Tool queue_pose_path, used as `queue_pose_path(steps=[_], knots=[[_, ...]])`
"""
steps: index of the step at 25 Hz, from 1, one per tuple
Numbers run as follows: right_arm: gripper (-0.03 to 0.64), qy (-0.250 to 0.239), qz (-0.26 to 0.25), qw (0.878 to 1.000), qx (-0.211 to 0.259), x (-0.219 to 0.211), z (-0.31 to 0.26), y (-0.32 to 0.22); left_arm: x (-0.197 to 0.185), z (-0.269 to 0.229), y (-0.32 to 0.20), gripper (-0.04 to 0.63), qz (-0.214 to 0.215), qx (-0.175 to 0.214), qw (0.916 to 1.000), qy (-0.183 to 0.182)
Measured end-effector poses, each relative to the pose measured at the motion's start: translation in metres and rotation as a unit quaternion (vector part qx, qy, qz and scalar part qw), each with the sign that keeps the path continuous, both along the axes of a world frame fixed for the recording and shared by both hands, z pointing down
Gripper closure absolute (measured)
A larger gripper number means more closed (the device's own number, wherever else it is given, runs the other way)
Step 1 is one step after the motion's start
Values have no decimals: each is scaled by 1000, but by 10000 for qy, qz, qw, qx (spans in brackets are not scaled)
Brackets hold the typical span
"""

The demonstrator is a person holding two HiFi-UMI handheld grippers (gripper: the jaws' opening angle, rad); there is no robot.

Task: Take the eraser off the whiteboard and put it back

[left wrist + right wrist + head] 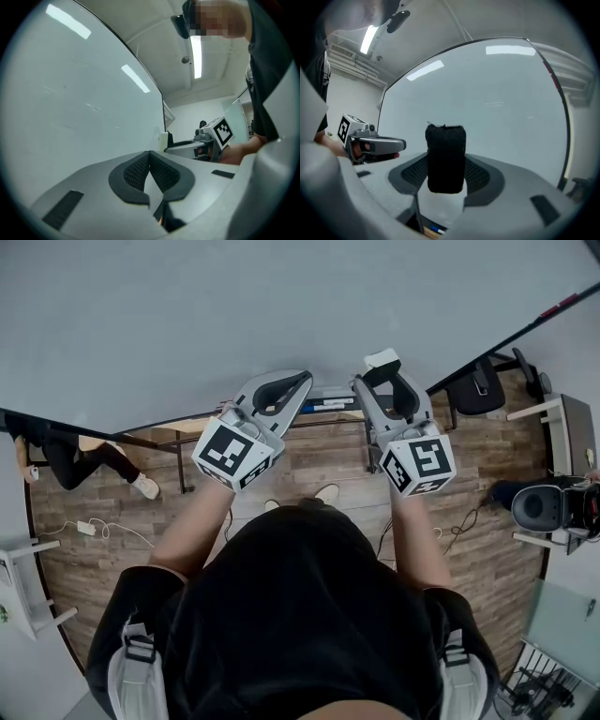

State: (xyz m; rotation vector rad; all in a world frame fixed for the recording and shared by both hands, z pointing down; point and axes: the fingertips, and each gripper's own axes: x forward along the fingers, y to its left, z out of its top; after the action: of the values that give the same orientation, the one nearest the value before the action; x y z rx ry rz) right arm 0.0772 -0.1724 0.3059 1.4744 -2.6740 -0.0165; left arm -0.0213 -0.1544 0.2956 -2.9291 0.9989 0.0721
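Eraser (pixel 446 159): black, upright, gripped betw pads of right tool (pixel 394 382), jaws wide on it. Held up in front of whiteboard (pixel 501 103), close to it; contact w/ board can't tell. Left tool (pixel 150 158) clenched, pads meeting at tips, nothing in it. Both tools side by side, slightly apart, pointing level at board, near its lower edge in head view.

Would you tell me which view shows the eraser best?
The right gripper view: the eraser sits large and central between the jaws. The head view shows only its white top; the left gripper view, a small pale block.
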Motion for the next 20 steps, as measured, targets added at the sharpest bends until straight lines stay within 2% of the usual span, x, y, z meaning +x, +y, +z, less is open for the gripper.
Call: queue_pose_path(steps=[8,20], knots=[[396,-20,487,9984,282,36,-37,-36,35,-33,-33,601,140,170,9998,4],[396,17,1072,9925,581,40,-65,-69,49,-50,-58,601,198,317,9993,74]])
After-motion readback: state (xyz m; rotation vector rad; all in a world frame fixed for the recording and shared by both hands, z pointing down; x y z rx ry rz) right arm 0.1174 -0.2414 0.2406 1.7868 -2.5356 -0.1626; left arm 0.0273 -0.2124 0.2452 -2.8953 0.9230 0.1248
